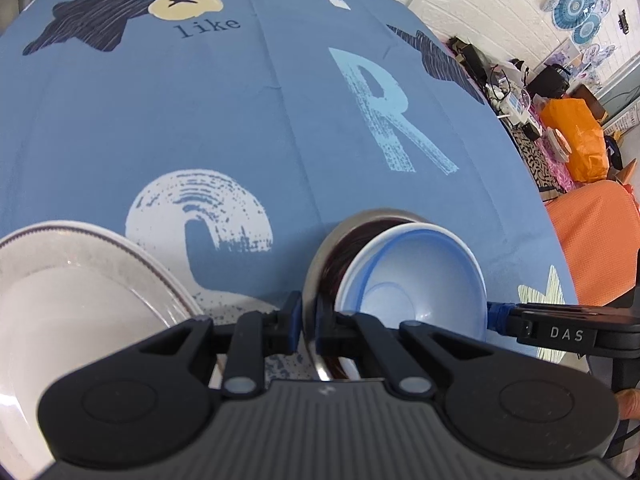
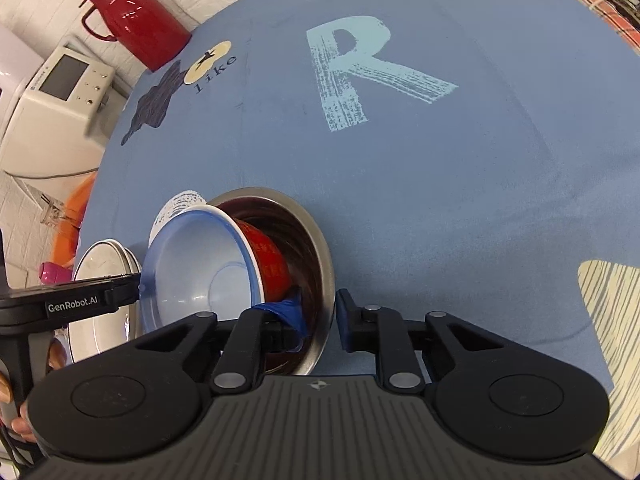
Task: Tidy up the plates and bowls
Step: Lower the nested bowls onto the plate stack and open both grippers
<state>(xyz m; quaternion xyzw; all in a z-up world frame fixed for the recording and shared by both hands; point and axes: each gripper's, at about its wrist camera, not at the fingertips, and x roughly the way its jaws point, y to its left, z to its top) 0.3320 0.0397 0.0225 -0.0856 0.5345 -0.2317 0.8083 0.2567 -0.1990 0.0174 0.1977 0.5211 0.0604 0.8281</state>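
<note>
Left tongs (image 1: 307,326) are pinching the steel bowl (image 1: 316,276)'s rim; right tongs (image 2: 318,316) are straddling it, narrowly parted. The blue bowl (image 2: 192,264) tilting inside is risking sliding out.

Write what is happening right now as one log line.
left gripper: shut on steel bowl rim | right gripper: open, straddling same rim | blue-and-red bowl: tilted inside | plates: beside

Bright, even indoor light, soft shadows, strong fisheye bending at edges, slight blur on the near plate (image 1: 60,300).
</note>
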